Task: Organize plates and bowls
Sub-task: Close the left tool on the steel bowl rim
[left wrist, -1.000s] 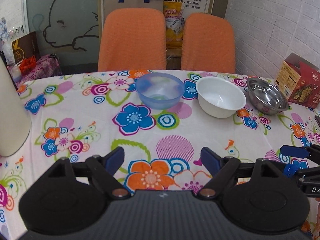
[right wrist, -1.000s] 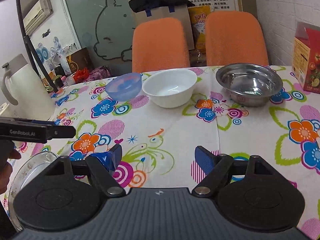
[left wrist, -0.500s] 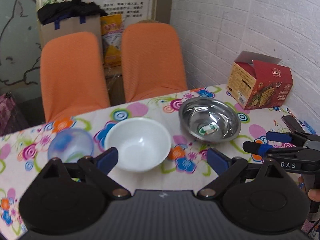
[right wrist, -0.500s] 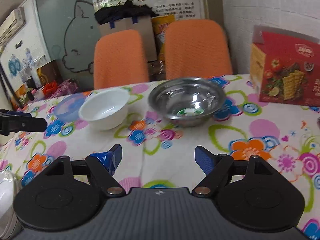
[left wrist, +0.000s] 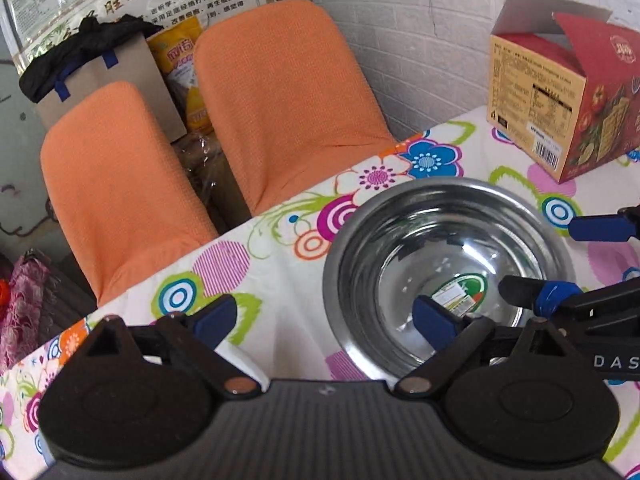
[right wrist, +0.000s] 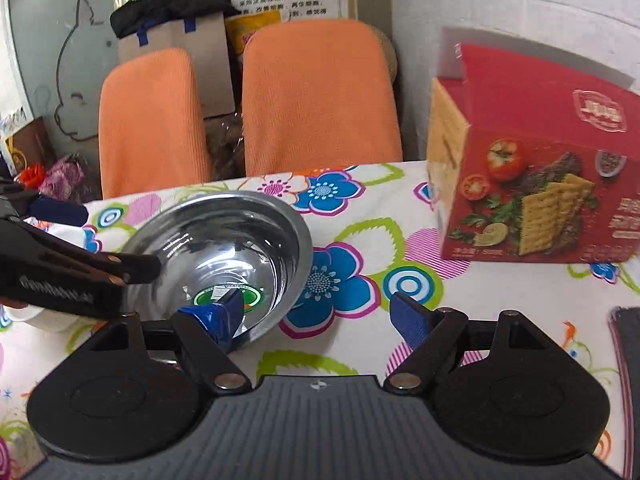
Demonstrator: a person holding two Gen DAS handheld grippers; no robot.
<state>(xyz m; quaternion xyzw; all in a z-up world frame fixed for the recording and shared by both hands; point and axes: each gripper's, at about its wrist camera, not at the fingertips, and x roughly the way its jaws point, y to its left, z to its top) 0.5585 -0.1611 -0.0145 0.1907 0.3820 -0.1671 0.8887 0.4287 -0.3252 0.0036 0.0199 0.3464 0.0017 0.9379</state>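
Note:
A steel bowl (left wrist: 400, 240) with a green sticker inside sits on the flowered tablecloth; it also shows in the right wrist view (right wrist: 224, 240). My left gripper (left wrist: 324, 320) is open, its right finger inside the bowl and its left finger outside the near-left rim. My right gripper (right wrist: 316, 316) is open, its left finger inside the bowl and its right finger outside the near-right rim. Each gripper shows in the other's view. A white bowl (right wrist: 44, 316) peeks out at the left, mostly hidden behind the left gripper.
A red cracker box (right wrist: 532, 176) stands on the table right of the steel bowl, against the brick wall. Two orange chairs (left wrist: 280, 100) stand behind the table's far edge. A dark flat object (right wrist: 628, 360) lies at the right edge.
Both grippers have moved right and forward to the steel bowl. Each now has one finger over the rim. The blue bowl has gone out of view.

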